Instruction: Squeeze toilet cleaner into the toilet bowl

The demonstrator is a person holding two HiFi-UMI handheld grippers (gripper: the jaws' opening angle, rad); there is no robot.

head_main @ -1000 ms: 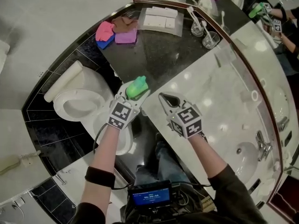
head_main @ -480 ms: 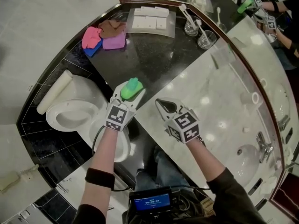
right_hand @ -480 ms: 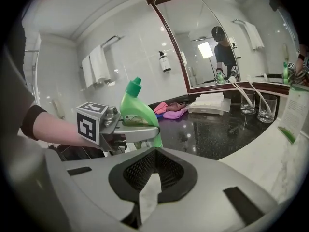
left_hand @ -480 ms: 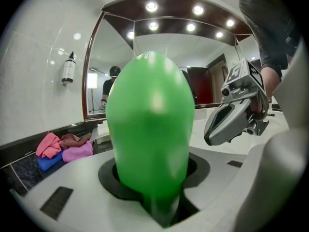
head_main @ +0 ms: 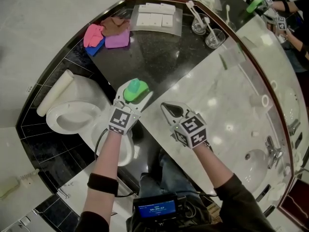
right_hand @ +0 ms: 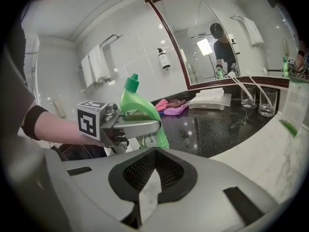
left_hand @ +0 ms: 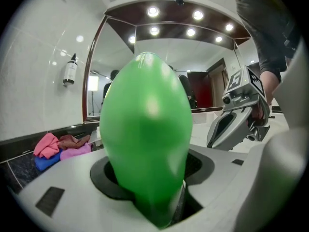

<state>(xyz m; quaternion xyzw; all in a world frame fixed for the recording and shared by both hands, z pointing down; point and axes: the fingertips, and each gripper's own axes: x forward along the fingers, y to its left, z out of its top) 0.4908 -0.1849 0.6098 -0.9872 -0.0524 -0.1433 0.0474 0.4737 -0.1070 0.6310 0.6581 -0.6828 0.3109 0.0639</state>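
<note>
The green toilet cleaner bottle point(head_main: 135, 90) stands upright at the near edge of the black counter point(head_main: 169, 52), nozzle up. My left gripper point(head_main: 135, 93) has it between the jaws; they have just been opening and now sit loosely round the bottle point(left_hand: 145, 139). In the right gripper view the bottle point(right_hand: 138, 108) rises behind one left finger point(right_hand: 137, 126). My right gripper point(head_main: 167, 107) is shut on nothing and hovers over the white marble counter point(head_main: 231, 95), just right of the bottle. The toilet point(head_main: 65, 114) lies lower left with its lid up.
Pink, blue and brown cloths point(head_main: 104, 35) lie at the counter's far left. A tray of white packets point(head_main: 157, 18) and two glasses point(head_main: 207, 30) stand by the mirror. A white roll point(head_main: 53, 93) rests behind the toilet. A sink point(head_main: 256, 163) is at the right.
The left gripper sank a little with the bottle, then held still, and its jaws have spread wider round it. The right gripper dropped slightly and stays shut.
</note>
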